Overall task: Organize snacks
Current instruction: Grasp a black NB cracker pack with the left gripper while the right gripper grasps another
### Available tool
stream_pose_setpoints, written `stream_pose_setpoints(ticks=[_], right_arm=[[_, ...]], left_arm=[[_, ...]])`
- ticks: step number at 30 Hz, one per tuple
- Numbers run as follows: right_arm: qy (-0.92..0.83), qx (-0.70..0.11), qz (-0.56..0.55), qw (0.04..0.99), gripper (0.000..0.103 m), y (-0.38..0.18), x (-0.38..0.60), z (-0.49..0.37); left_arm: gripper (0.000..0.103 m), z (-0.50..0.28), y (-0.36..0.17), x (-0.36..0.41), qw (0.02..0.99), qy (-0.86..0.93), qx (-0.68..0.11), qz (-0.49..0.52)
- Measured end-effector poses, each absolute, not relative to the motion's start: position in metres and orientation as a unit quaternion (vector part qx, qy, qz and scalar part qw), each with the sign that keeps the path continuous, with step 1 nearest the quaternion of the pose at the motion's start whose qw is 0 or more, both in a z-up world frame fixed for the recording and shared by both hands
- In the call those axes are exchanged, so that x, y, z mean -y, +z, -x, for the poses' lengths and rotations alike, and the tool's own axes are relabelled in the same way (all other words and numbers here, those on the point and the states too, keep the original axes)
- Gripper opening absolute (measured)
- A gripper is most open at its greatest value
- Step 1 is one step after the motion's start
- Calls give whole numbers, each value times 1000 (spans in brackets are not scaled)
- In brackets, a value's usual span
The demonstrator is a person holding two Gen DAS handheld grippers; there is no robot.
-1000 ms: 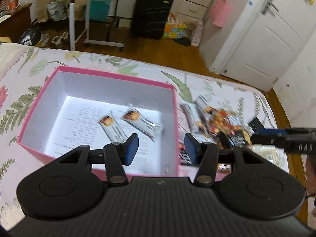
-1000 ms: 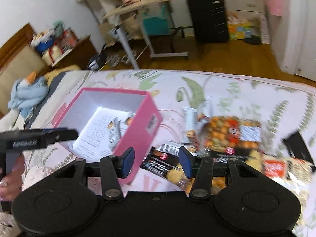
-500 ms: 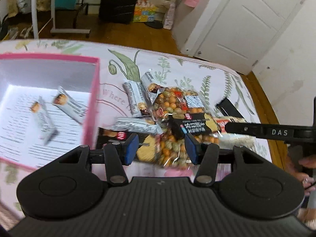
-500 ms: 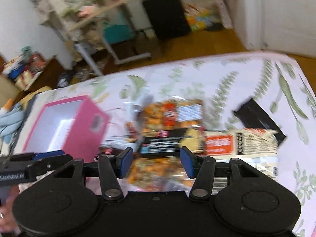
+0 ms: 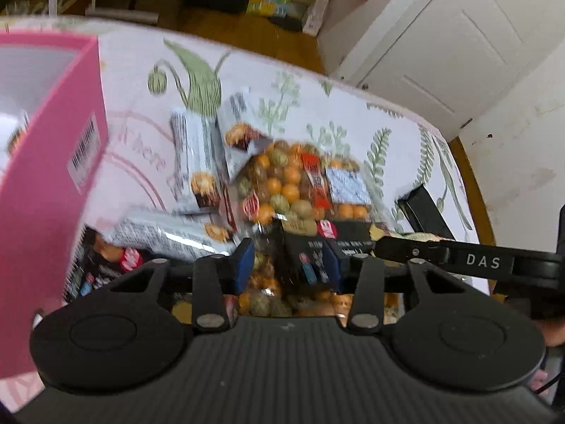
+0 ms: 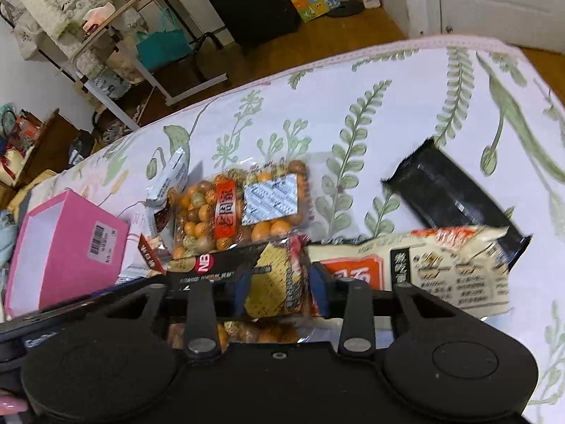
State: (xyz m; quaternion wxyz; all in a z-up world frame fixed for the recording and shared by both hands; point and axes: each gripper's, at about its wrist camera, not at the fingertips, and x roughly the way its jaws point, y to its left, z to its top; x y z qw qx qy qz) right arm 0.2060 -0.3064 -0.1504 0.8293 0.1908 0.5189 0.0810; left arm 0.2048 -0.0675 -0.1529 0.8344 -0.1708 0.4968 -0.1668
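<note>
a pink box (image 6: 67,243) blocked the left of the frame; bare bedsheet (image 6: 406,81) lay open across the upper right, beyond the snack pile (image 6: 243,205).

The pink box (image 6: 67,247) looks like matt card with a paper barcode label. The bag of round snacks (image 6: 243,208) is clear, glossy plastic film, as are the silvery bar wrappers (image 5: 192,162). The bedsheet (image 6: 388,81) is soft printed cloth. The floor (image 6: 353,24) is polished wood. The black packet (image 6: 448,190) is dull foil.
</note>
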Motion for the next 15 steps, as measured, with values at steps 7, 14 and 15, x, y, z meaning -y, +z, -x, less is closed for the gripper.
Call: stream_pose_setpoints(ticks=[7, 14, 15], right_arm=[[80, -523, -209, 822, 37, -152, 309, -205], [98, -531, -205, 816, 45, -138, 298, -186], [99, -528, -201, 819, 45, -133, 295, -181]], left_arm=[[30, -207, -163, 72, 818, -178, -509, 202], [31, -182, -131, 88, 849, -184, -486, 97], [31, -177, -126, 88, 852, -185, -482, 85]])
